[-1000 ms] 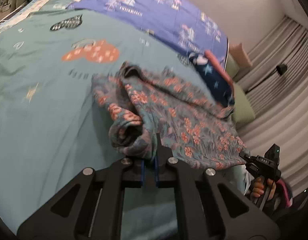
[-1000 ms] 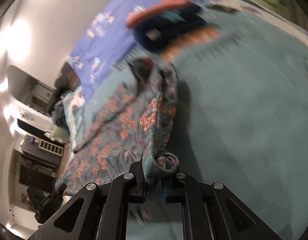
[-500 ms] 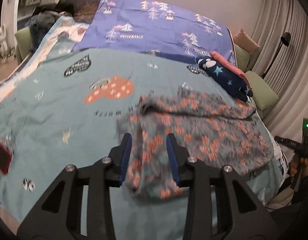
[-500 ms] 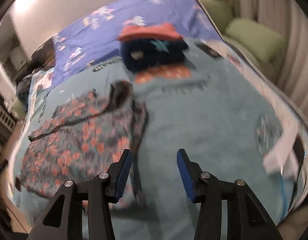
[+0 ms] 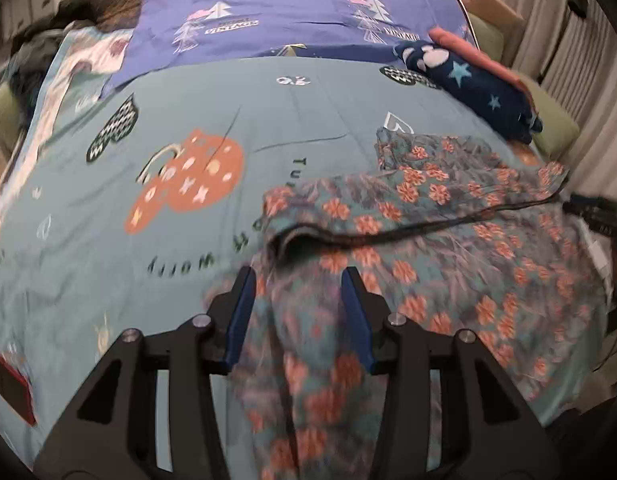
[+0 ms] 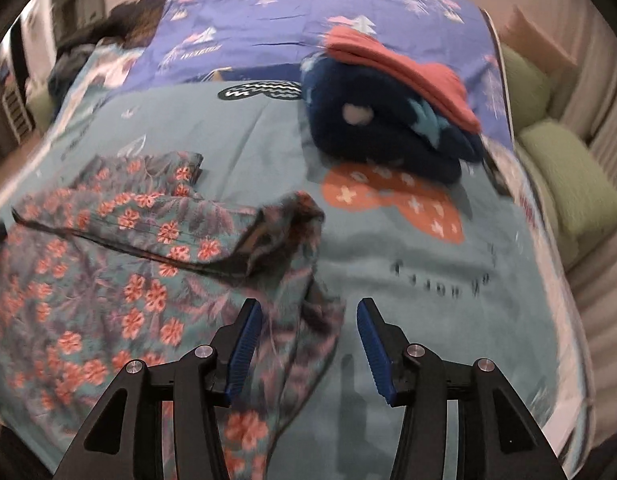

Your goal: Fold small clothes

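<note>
Item: floral garment (image 5: 448,248), lying rumpled on the teal bedspread (image 5: 108,280). We noted left tool (image 5: 296,292) and right tool (image 6: 308,324) just opening, empty, cloth beneath. Advice: flatten the turned-over flap before regrasping corners.

Teal printed bedspread (image 5: 308,120), green cushions (image 6: 568,184), pale curtains (image 5: 568,40).

The flowered garment (image 5: 428,248) is smeared near the blue fingers, its near hem running off the picture's lower edge.
</note>
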A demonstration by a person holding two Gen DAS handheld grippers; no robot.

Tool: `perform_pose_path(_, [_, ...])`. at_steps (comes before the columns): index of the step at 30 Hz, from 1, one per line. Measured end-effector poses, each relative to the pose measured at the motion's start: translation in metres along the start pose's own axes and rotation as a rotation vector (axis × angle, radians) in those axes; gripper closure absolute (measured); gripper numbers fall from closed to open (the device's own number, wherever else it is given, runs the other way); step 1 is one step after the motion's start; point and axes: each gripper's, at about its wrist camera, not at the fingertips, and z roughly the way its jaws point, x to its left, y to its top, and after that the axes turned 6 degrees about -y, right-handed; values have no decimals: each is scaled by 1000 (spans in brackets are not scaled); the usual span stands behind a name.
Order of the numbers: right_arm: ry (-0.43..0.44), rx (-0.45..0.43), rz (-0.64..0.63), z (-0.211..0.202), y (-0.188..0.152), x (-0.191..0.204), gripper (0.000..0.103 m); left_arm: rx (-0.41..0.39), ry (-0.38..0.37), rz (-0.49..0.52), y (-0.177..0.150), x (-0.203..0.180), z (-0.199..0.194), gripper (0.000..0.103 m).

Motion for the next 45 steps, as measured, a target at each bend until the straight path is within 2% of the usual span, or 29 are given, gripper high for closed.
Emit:
perform_pose_path(3, [-37,-11,-71,13,11,6,52,12,46,32,8,-2,9,57])
perform_pose_path(5, [-30,-17,-102,19,15,7,51,17,44,28,13,4,13,57])
perform_pose_path(8, [-13,-39,-152,27,23,10,44,20,45,18,22,10,21,56])
perform_pose_path(10, [22,-50,-150,30,32,8,43,12,50,7,31,13,27,56])
perform_pose_path(12, [71,-54,-85,36,43,-1,42,2,37,-8,42,17,32,56])
perform_pose_path(15, [113,-22,105,55,60,-28,42,-36,18,-64,62,28,39,55])
perform_pose_path(18, [151,37,277,76,64,-53,42,-93,-19,-175,81,50,38,55])
perform_pose_path(19, [177,50,309,79,62,-59,42,-135,-46,-233,84,60,31,55])
perform_pose_path(21, [228,60,340,81,58,-65,42,-183,-77,-284,84,71,22,53])
perform_pose_path(23, [276,66,365,82,52,-71,42,-204,-89,-286,79,77,16,49])
perform_pose_path(25, [336,71,395,83,45,-77,42,-157,-103,-253,70,77,22,49])
perform_pose_path(29, [442,85,431,86,41,-82,42,-48,-192,-262,58,74,47,48])
perform_pose_path(33, [515,106,448,95,46,-80,43,2,-252,-276,54,66,70,48])
perform_pose_path(35, [545,112,438,98,48,-77,49,-14,-252,-252,55,60,73,52])
perform_pose_path(36, [562,119,424,99,50,-73,62,-30,-250,-233,56,56,73,75])
perform_pose_path(37, [566,129,414,101,52,-70,74,-34,-251,-214,58,52,74,93])
perform_pose_path(38, [560,139,406,104,53,-66,99,-40,-228,-208,60,49,73,98])
perform_pose_path(40, [535,100,408,96,54,-63,99,-77,-193,-188,62,45,67,99])
perform_pose_path(41, [523,54,416,85,55,-65,99,-100,-186,-181,63,45,60,99])
perform_pose_path(44, [511,-44,449,58,56,-81,99,-195,-208,-192,65,48,33,99])
perform_pose_path(45, [452,-51,431,56,58,-80,99,-235,-188,-185,68,50,24,99])
